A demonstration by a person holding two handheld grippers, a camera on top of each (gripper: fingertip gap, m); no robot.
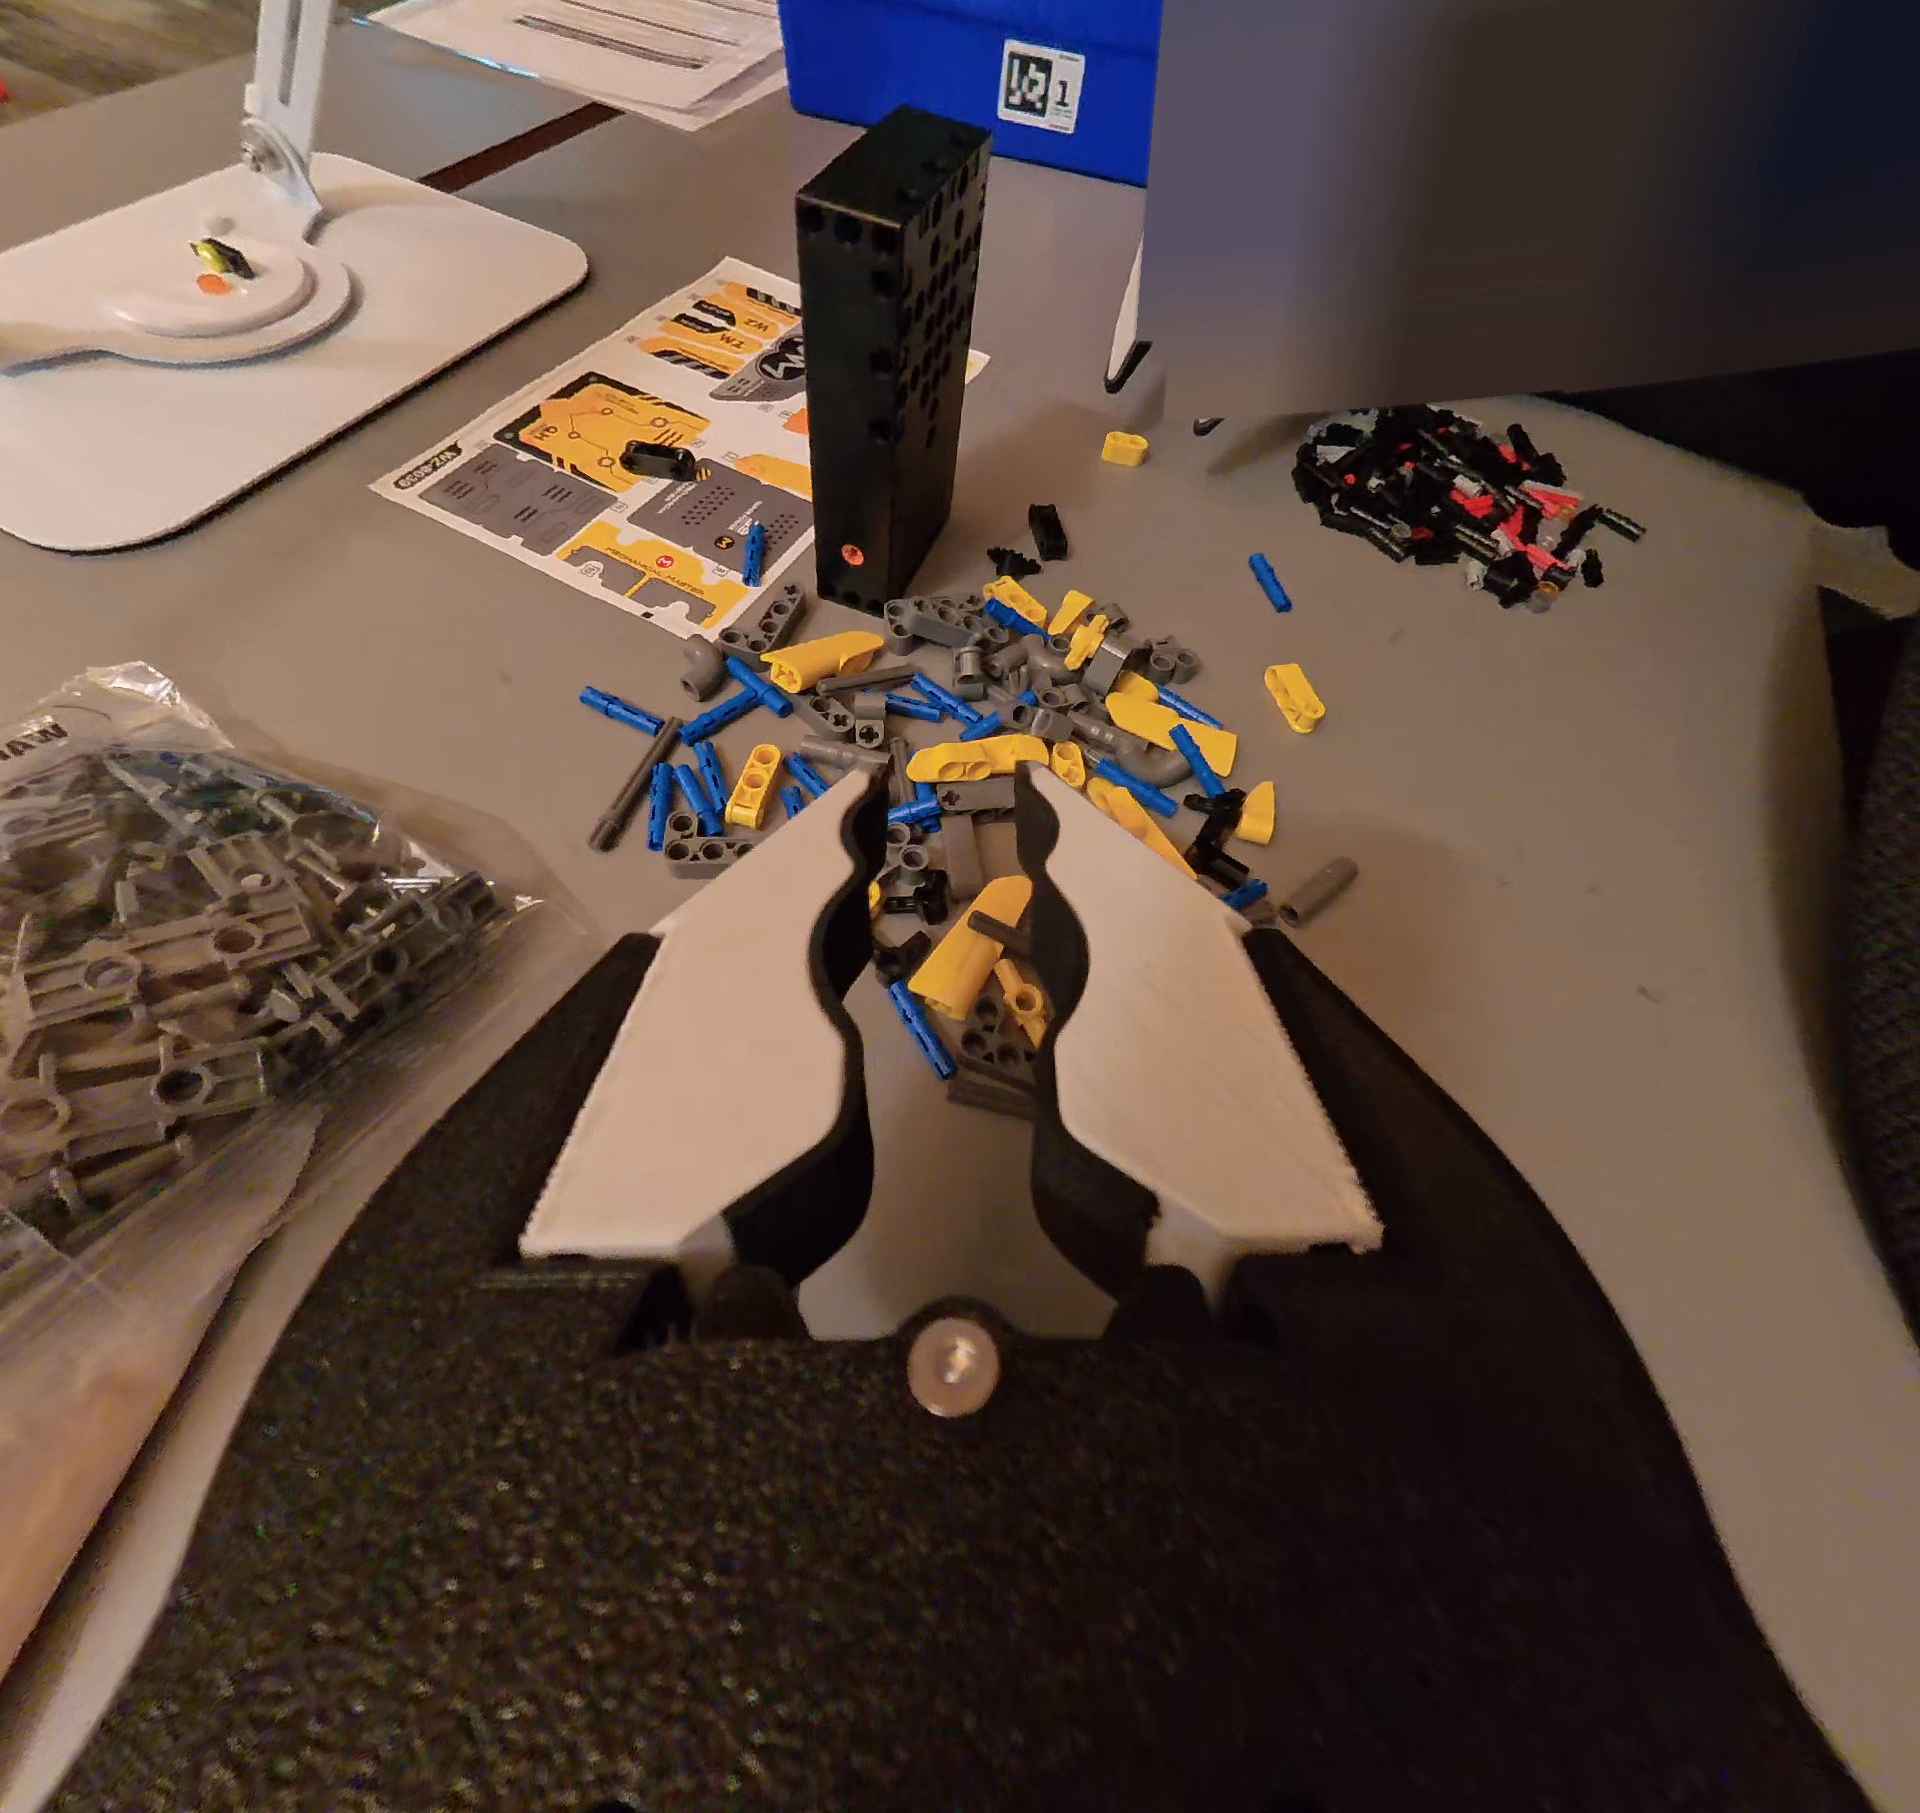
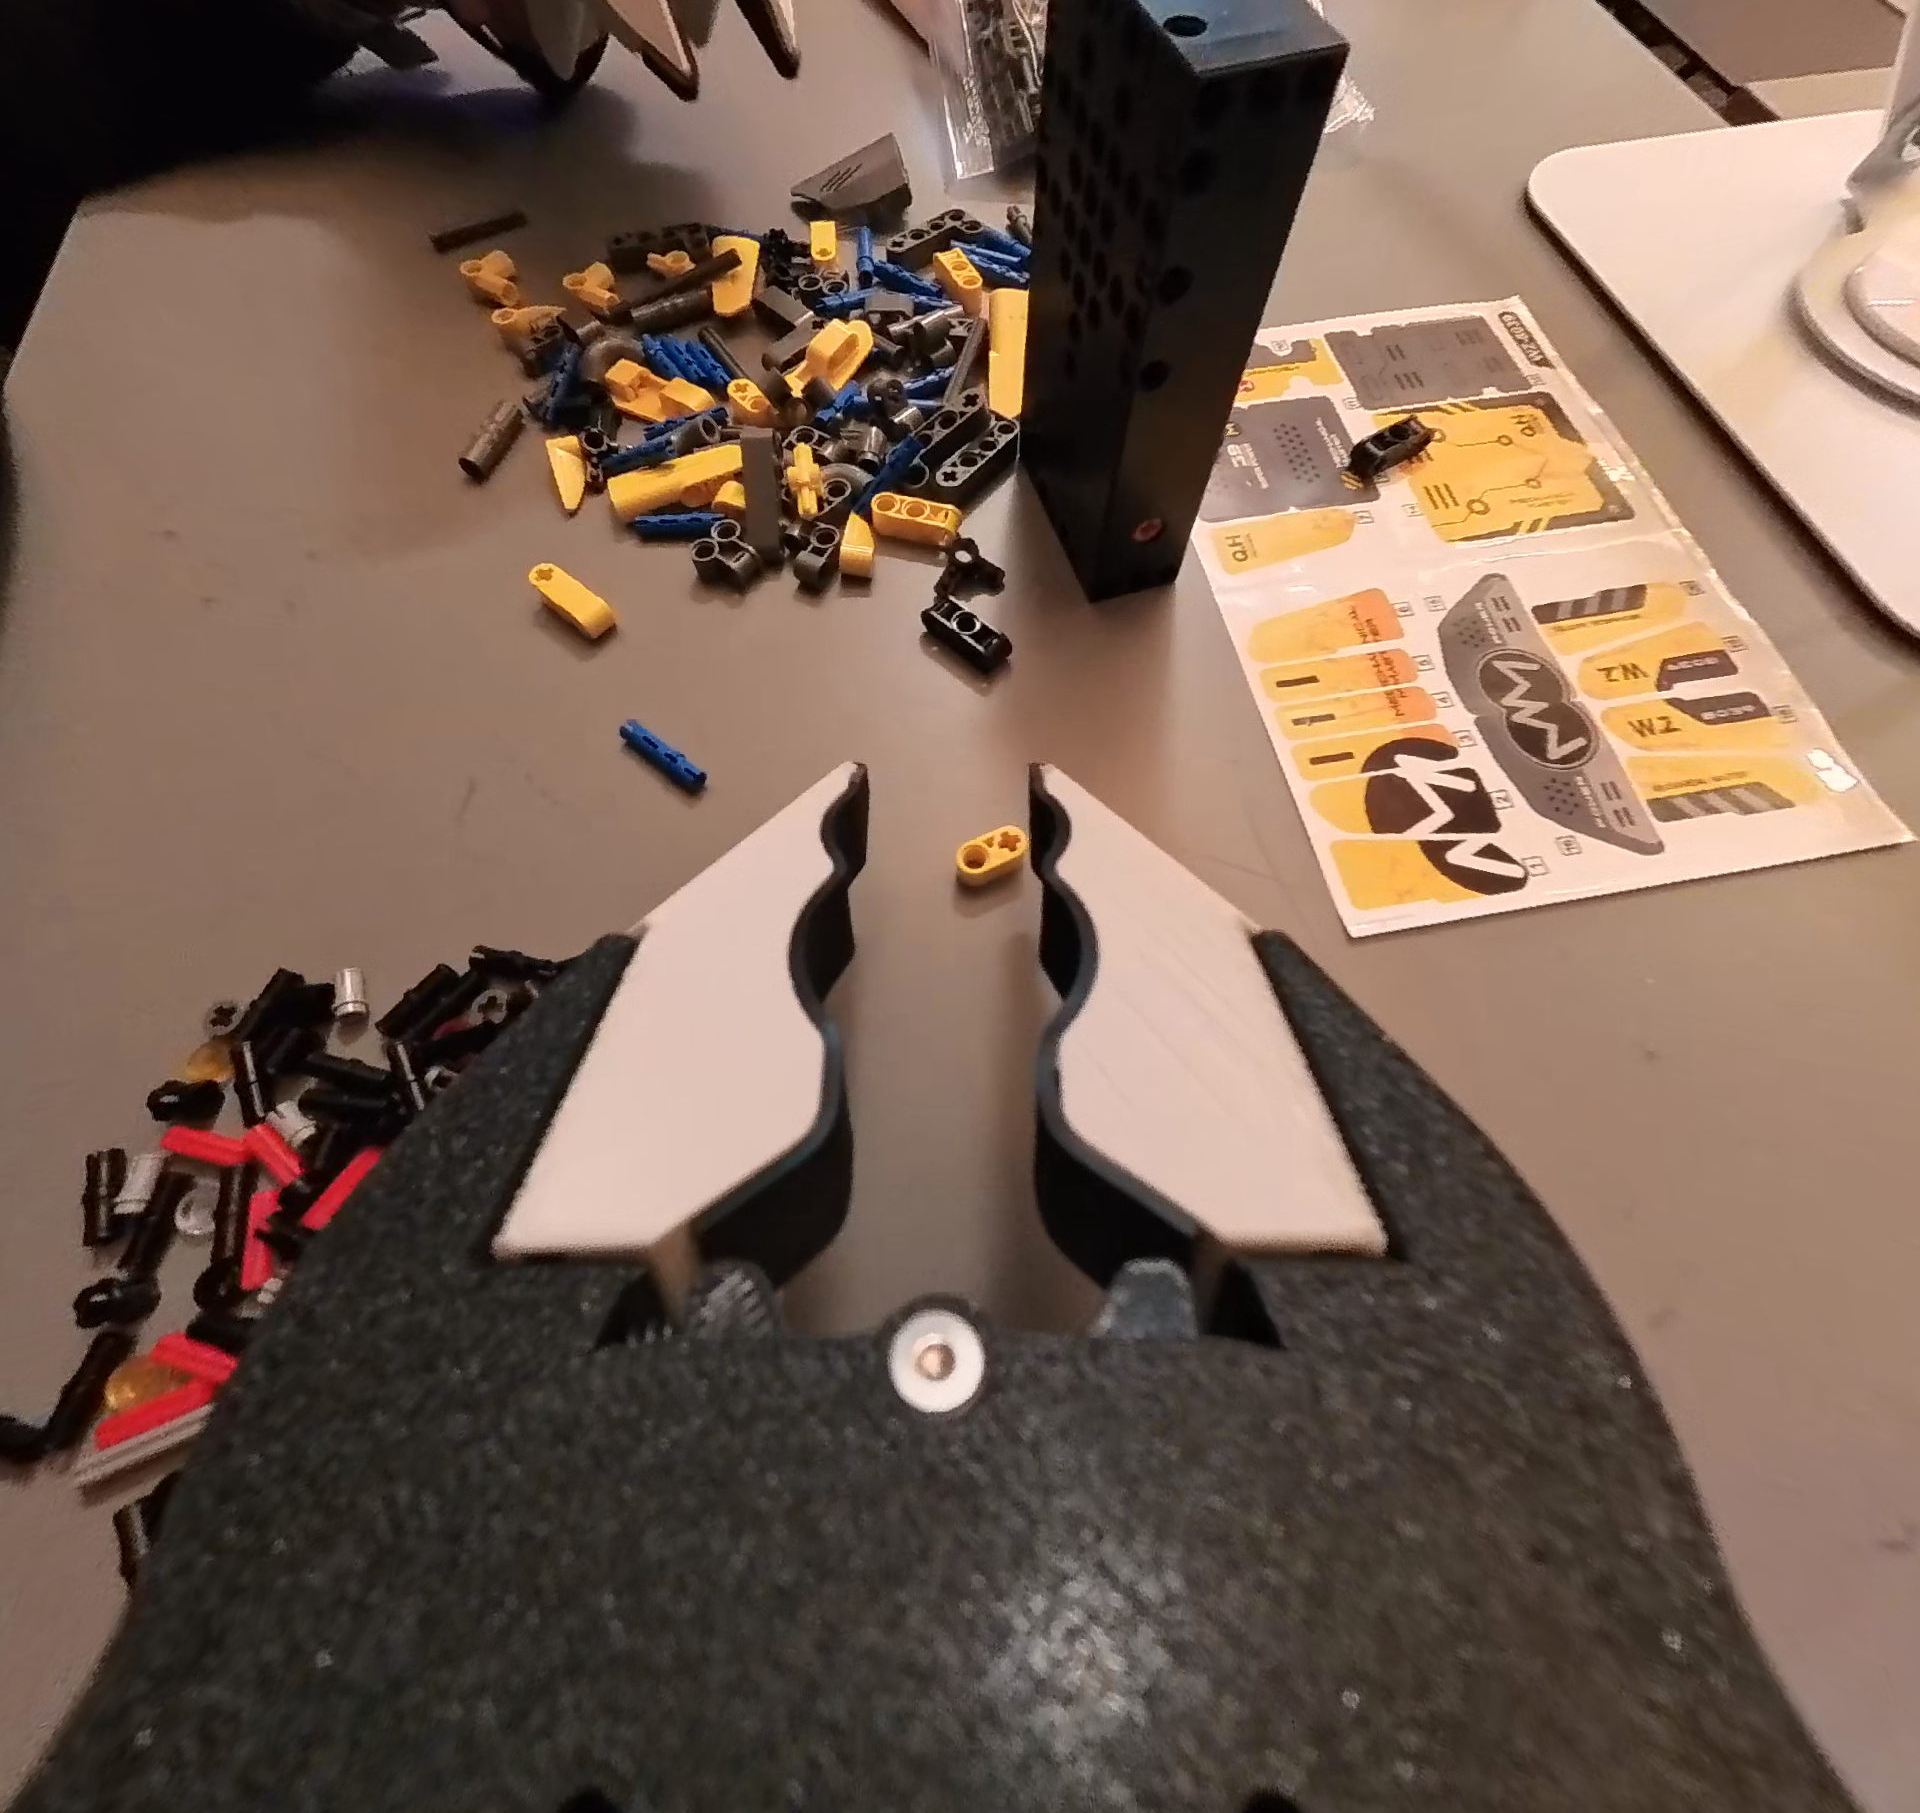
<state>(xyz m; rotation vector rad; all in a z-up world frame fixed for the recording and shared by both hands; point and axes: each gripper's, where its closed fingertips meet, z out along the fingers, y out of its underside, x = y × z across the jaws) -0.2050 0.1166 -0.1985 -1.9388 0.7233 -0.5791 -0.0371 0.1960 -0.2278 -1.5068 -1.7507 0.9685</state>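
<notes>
My left gripper (image 1: 951,776) is open and empty, its fingers hanging over a loose pile of yellow, blue and grey building parts (image 1: 987,724). The pile also shows in the right wrist view (image 2: 769,413), with the left gripper (image 2: 732,64) above its far edge. My right gripper (image 2: 948,776) is open and empty, low over the grey table (image 2: 312,724). A small yellow two-hole part (image 2: 990,849) lies on the table between its fingers, close to the right finger (image 2: 1143,984). A tall black block with holes (image 1: 888,361) stands upright beside the pile (image 2: 1164,277).
A sticker sheet (image 2: 1507,672) lies right of the black block, a small black part (image 2: 1392,444) on it. A black and red parts pile (image 2: 239,1171) lies left of my right gripper. A clear bag of grey parts (image 1: 187,932), a white lamp base (image 1: 260,329), papers (image 1: 623,7) and a blue box (image 1: 966,7) stand around. Some 20 centimeters of space lies between my two pairs of fingers.
</notes>
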